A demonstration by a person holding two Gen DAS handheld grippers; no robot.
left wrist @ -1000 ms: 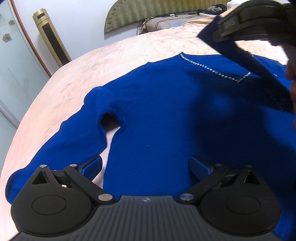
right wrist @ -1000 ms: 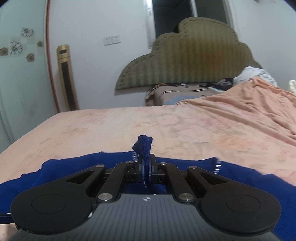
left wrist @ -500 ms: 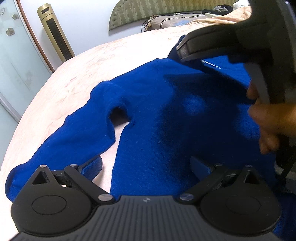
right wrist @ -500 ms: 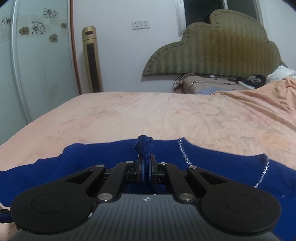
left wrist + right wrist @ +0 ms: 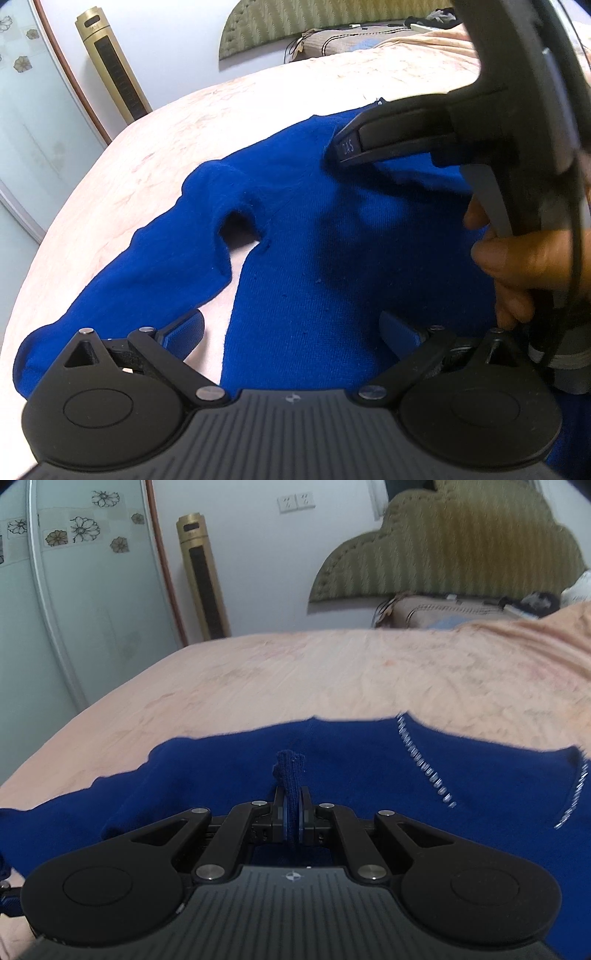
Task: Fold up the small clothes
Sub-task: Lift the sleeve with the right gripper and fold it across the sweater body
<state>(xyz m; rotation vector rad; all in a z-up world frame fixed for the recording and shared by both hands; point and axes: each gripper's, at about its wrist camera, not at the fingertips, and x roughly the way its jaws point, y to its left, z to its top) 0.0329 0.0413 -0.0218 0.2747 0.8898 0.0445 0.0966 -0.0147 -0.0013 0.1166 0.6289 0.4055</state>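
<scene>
Peach bedding (image 5: 295,672) covers a wide bed, backed by a green scalloped headboard (image 5: 447,550), a gold tower fan (image 5: 203,576) and a flower-printed glass door (image 5: 74,590). Spread flat near the bed's front edge is a blue sweater (image 5: 314,258). The left gripper (image 5: 291,334) is held wide apart over its body. The right gripper (image 5: 292,814), gripped by a hand (image 5: 517,266), is seen loosening on a pinched sleeve cuff (image 5: 290,766).
</scene>
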